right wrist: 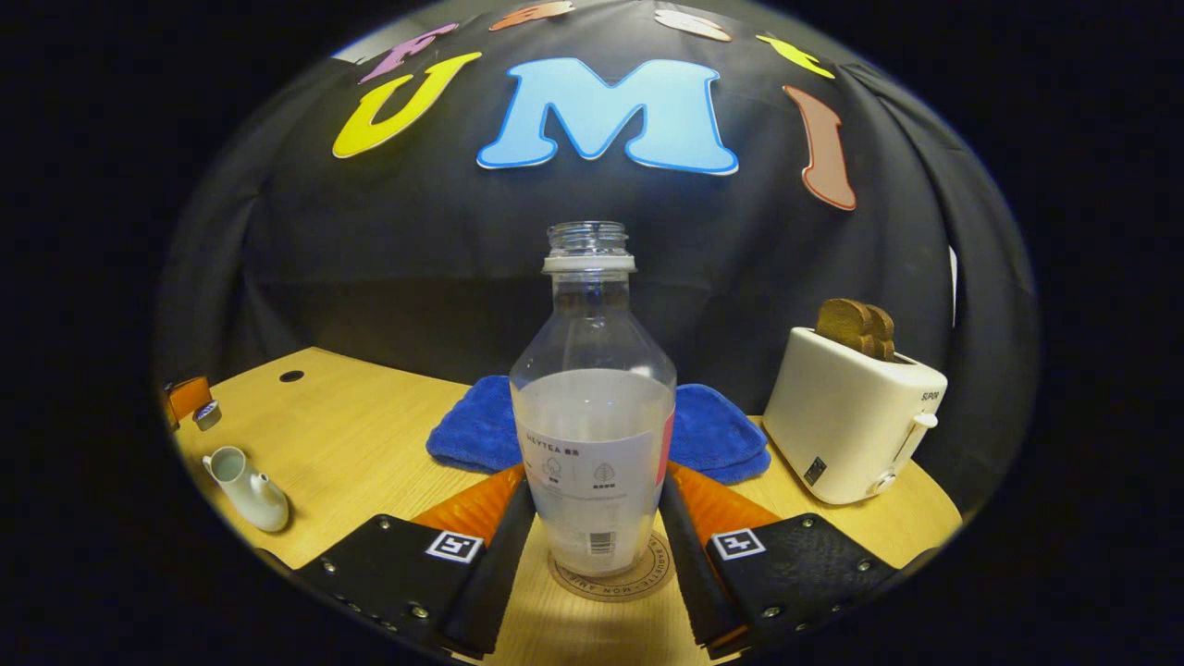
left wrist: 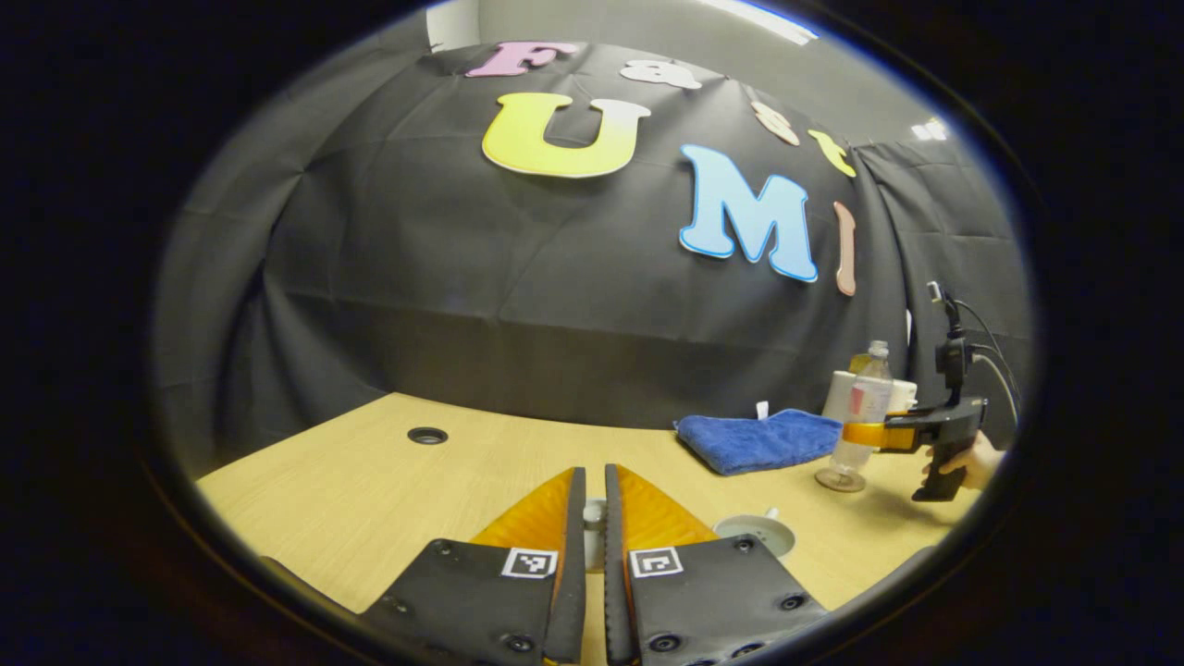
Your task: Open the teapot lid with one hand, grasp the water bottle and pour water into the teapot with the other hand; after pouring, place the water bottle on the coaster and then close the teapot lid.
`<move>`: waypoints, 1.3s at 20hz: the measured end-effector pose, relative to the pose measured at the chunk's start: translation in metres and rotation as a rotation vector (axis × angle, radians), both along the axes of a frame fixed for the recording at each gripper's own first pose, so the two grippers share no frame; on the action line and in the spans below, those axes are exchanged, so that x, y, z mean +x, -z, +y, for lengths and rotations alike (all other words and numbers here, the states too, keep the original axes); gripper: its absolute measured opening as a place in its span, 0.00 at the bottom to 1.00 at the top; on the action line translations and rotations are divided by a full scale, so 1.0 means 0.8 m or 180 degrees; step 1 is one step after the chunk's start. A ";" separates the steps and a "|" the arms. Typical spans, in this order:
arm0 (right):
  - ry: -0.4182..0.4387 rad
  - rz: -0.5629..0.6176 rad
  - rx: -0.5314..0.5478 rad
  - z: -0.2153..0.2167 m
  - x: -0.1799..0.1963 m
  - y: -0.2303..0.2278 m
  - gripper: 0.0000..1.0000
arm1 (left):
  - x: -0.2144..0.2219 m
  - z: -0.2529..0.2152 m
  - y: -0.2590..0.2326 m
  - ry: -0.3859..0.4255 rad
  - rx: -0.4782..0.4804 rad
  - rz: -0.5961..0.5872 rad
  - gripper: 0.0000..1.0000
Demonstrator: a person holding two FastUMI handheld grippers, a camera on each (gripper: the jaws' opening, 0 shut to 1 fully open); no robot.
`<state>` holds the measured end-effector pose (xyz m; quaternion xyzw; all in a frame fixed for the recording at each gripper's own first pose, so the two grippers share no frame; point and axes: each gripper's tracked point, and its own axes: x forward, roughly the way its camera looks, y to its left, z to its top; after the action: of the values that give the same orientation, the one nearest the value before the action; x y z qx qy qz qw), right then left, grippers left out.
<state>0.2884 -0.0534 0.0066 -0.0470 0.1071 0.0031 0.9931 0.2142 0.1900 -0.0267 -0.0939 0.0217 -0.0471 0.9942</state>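
bottle point(right wrist: 592, 435) on coaster point(right wrist: 610, 575), right tool point(right wrist: 592, 518) pinching it | left tool point(left wrist: 595, 518) pinching lid point(left wrist: 593, 520) near open teapot point(right wrist: 248, 488) | left: release, close lid

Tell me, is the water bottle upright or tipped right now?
Upright. The water bottle stands on the coaster with its uncapped neck straight up, between the right gripper's fingers, and its water level is flat.

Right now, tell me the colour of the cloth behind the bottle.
Blue. The folded cloth shows best in the right gripper view, behind the water bottle.
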 end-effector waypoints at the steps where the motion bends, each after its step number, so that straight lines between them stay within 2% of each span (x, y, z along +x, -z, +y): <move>1: 0.0000 0.0013 -0.0012 0.000 0.000 0.004 0.75 | 0.000 0.000 0.000 0.0000 0.0003 0.0001 0.15; 4: 0.0036 0.0092 0.0011 -0.008 0.001 0.018 0.76 | 0.000 -0.001 0.001 0.0005 0.0012 0.0007 0.15; 10: 0.0075 0.0164 0.0301 -0.011 -0.001 0.026 0.76 | 0.000 -0.002 0.003 0.0006 0.0025 0.0014 0.15; 17: 0.0109 0.0191 0.0316 -0.010 -0.004 0.026 0.78 | 0.000 -0.002 0.002 0.0006 0.0036 0.0018 0.15; 20: 0.0173 0.0095 0.0297 -0.012 -0.015 0.020 0.95 | 0.000 -0.003 0.001 0.0000 0.0042 0.0000 0.15; 26: 0.0197 -0.0102 0.0362 -0.005 -0.072 0.011 0.95 | -0.002 -0.016 -0.004 0.0043 -0.0011 -0.0063 0.14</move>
<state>0.2310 -0.0574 -0.0019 0.0127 0.0923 -0.0223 0.9954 0.2124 0.1769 -0.0237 -0.0951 0.0123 -0.0548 0.9939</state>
